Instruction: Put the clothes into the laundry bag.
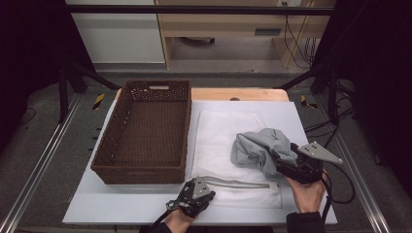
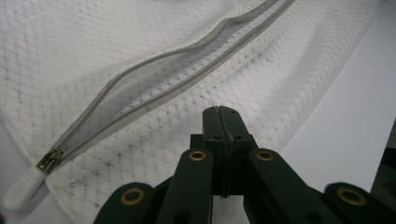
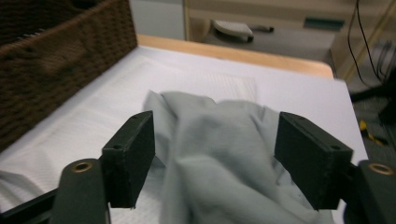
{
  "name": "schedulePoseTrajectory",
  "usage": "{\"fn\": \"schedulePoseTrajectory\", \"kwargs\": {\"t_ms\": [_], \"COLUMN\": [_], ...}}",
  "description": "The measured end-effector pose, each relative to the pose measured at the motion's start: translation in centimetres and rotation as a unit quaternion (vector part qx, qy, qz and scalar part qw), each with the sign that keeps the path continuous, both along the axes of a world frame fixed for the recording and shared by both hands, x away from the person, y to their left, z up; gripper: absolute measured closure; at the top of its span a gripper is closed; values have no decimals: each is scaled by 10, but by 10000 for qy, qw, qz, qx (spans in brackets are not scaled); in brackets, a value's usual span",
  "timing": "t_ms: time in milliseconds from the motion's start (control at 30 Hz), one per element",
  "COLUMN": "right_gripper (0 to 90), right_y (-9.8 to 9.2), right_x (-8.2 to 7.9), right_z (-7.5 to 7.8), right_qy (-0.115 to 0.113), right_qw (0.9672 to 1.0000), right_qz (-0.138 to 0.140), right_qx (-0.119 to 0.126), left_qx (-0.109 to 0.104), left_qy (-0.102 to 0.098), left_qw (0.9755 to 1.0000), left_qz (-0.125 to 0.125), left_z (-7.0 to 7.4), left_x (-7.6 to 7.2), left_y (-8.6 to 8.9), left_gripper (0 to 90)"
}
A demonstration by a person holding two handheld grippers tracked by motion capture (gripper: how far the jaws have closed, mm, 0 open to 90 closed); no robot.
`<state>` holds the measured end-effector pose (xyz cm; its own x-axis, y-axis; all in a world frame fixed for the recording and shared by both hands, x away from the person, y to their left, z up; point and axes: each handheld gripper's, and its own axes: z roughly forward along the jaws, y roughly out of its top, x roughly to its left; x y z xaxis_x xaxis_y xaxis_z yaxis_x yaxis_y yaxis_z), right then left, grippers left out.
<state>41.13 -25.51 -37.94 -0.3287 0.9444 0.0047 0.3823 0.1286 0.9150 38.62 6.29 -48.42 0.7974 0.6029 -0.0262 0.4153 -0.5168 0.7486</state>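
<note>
A white mesh laundry bag [image 1: 218,141] lies flat on the table, its grey zip [image 1: 238,183] along the near edge. In the left gripper view the zip [image 2: 154,79] gapes open, with its pull [image 2: 46,161] at the left end. My left gripper [image 1: 201,187] rests on the mesh just below the zip; its jaws [image 2: 219,112] are pressed together and I see nothing pinched between them. A crumpled grey garment [image 1: 257,145] sits on the bag's right side. My right gripper [image 1: 281,162] is open, one jaw on each side of the garment [image 3: 219,140].
A brown wicker basket [image 1: 141,170] stands to the left of the bag, and I see nothing in it. The white table mat [image 1: 121,199] ends close behind my hands. Beyond the table's far wooden edge [image 1: 243,93] are shelves and cables.
</note>
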Motion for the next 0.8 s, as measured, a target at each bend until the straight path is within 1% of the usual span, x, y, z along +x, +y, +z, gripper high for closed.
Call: {"fn": "schedulePoseTrajectory", "kwargs": {"t_ms": [67, 167, 200, 267, 300, 333, 367, 400, 433, 467, 500, 533, 567, 600, 633, 667, 700, 767, 800], "right_gripper": [312, 327, 331, 320, 320, 330, 351, 364, 364, 387, 413, 433, 459, 474, 500, 519, 543, 582, 598], "right_y": [7, 15, 16, 20, 23, 27, 33, 40, 47, 54, 64, 70, 75, 80, 86, 89, 91, 92, 92], "right_x": [-3, -3, -3, -1, 0, 1, 2, 3, 4, 4, 5, 5, 6, 6, 8, 8, 8, 7, 6], "right_z": [8, 14, 15, 15, 13, 9, 3, -5, -14, -25, -39, -51, -59, -68, -77, -80, -85, -91, -95], "right_qy": [-68, -83, -84, 135, 199, 303, 410, 530, 627, 725, 896, 974, 1054, 1194, 1332, 1449, 1490, 1534, 1553], "right_qw": [9998, 9994, 9993, 9990, 9986, 9978, 9963, 9944, 9929, 9913, 9882, 9867, 9850, 9823, 9791, 9769, 9751, 9744, 9735], "right_qz": [134, 123, 138, 424, 478, 584, 746, 912, 1012, 1102, 1241, 1296, 1350, 1419, 1485, 1493, 1532, 1557, 1574], "right_qx": [-101, -323, -332, -52, -48, -3, 79, 97, 81, 31, -59, -156, -230, -276, -398, -479, -596, -531, -588], "left_qx": [6, 7, 10, 7, 12, 14, 16, 20, 25, 23, 17, 17, 17, 22, 26, 31, 32, 32, 16], "left_qy": [3, 17, 15, 24, 14, 14, 13, 10, 11, 14, 16, 17, 20, 20, 18, 16, 16, 18, 13], "left_qw": [10000, 10000, 10000, 10000, 10000, 10000, 10000, 10000, 10000, 10000, 10000, 10000, 10000, 10000, 10000, 10000, 10000, 10000, 10000], "left_qz": [1, -8, -10, -10, -5, 2, 2, 4, 2, 2, 2, 4, 5, 3, 3, 1, 2, 1, 5], "left_z": [0, 0, 0, 0, 0, 0, 0, 0, 0, 0, 0, 0, 0, 1, 1, 1, 1, 1, 0], "left_x": [0, 0, 0, 0, 0, 0, 0, 0, 0, 0, 0, 0, 0, 0, 0, 0, 0, 0, 0], "left_y": [0, 0, 0, 0, 0, 0, 0, 0, 0, 0, 0, 0, 0, 0, 0, 0, 0, 0, 0], "left_gripper": [892, 892, 892, 892, 892, 892, 892, 892, 893, 892, 892, 893, 893, 892, 893, 892, 892, 892, 892]}}
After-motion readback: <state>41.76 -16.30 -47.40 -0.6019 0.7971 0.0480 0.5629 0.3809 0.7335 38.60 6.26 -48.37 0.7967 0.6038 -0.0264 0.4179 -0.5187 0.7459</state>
